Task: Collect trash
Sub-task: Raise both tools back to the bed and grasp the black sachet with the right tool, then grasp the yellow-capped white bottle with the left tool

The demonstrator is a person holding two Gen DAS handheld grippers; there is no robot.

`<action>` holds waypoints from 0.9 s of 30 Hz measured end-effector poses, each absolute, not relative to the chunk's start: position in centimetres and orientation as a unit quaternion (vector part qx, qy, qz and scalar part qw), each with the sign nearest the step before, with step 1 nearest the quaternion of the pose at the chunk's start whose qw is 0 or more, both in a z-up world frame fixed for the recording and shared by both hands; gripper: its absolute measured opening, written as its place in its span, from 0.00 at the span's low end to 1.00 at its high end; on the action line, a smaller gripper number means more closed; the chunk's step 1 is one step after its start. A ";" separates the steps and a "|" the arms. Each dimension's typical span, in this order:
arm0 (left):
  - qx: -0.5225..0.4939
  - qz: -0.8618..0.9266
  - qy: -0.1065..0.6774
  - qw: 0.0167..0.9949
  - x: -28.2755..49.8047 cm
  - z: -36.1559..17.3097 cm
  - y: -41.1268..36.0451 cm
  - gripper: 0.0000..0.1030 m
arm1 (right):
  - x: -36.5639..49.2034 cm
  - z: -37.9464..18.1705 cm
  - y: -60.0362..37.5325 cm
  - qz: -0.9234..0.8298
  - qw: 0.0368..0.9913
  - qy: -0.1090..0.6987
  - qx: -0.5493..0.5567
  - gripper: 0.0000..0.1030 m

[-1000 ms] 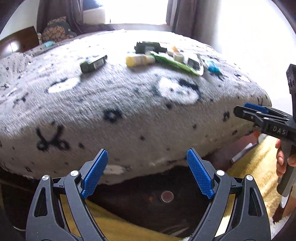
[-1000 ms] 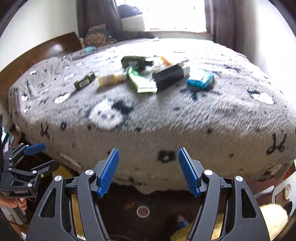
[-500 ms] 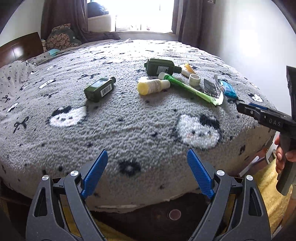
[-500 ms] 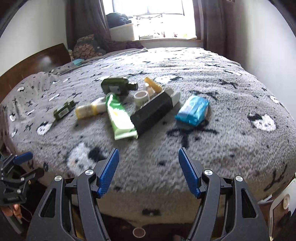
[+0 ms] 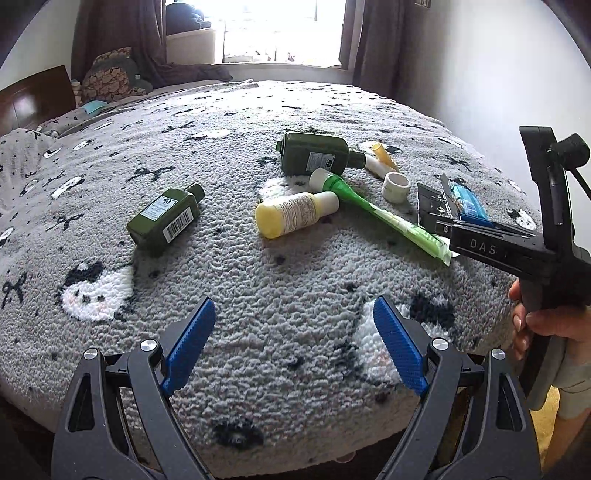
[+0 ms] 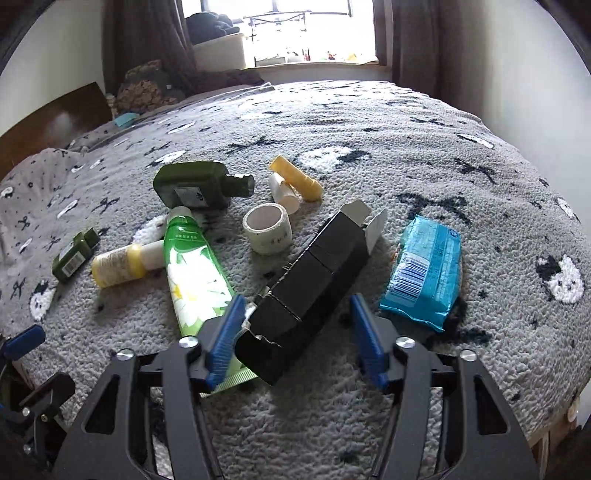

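Trash lies scattered on a grey patterned blanket (image 5: 258,295). In the right wrist view a black carton (image 6: 317,273) lies between the jaws of my right gripper (image 6: 295,336). The jaws are closing, and the right pad (image 6: 365,339) still stands clear of the carton. Beside the carton lie a green tube (image 6: 192,273), a tape roll (image 6: 267,229) and a blue wipes pack (image 6: 424,269). Further off are a large dark green bottle (image 6: 195,186), a yellow bottle (image 6: 118,266) and a small green bottle (image 5: 164,221). My left gripper (image 5: 295,350) hangs open over bare blanket.
A yellow tube (image 6: 295,179) and a white tube (image 6: 282,192) lie behind the tape roll. A wooden headboard (image 5: 33,96) and a pillow (image 5: 110,74) are at the far left. A window (image 5: 280,29) with curtains lies beyond. A wall (image 5: 480,74) runs along the right.
Both grippers have moved forward from the bed's edge to over the blanket. The right gripper's jaws have narrowed and now stand on either side of the black carton.
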State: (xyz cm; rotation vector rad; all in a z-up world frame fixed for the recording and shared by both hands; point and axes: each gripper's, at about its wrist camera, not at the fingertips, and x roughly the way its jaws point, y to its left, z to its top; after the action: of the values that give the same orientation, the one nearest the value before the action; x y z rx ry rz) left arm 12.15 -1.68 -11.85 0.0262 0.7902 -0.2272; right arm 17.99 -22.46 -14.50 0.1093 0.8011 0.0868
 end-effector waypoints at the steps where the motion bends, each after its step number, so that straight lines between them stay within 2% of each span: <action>1: 0.013 -0.111 0.385 0.916 12.6 -11.9 -1.8 0.80 | 18.1 -14.5 -22.7 0.045 0.919 0.386 0.059 0.45; 3: 0.013 -0.111 0.388 0.915 13.5 -12.2 -1.9 0.80 | 18.4 -14.2 -23.1 0.050 0.921 0.381 0.057 0.39; 5: 0.012 -0.112 0.391 0.913 14.5 -12.5 -2.1 0.80 | 18.7 -13.8 -23.6 0.053 0.922 0.379 0.059 0.28; 7: 0.011 -0.106 0.394 0.913 15.8 -12.8 -2.1 0.80 | 19.0 -13.5 -24.3 0.053 0.922 0.378 0.059 0.12; 10: 0.010 -0.097 0.400 0.911 17.8 -13.3 -2.3 0.80 | 19.2 -13.0 -25.0 0.051 0.925 0.372 0.056 0.07; 23: 0.039 -0.100 0.410 0.906 23.6 -14.4 -4.1 0.79 | 18.2 -9.5 -27.4 0.047 0.942 0.329 0.046 0.05; 27: 0.053 -0.110 0.414 0.902 24.0 -14.3 -4.8 0.58 | 17.7 -8.8 -28.1 0.045 0.944 0.322 0.047 0.05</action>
State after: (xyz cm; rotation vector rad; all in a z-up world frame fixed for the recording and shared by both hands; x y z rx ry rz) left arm 24.04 -4.78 -14.28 0.1090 0.8553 -0.2275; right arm 17.69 -28.14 -8.82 0.0966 0.6570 0.0908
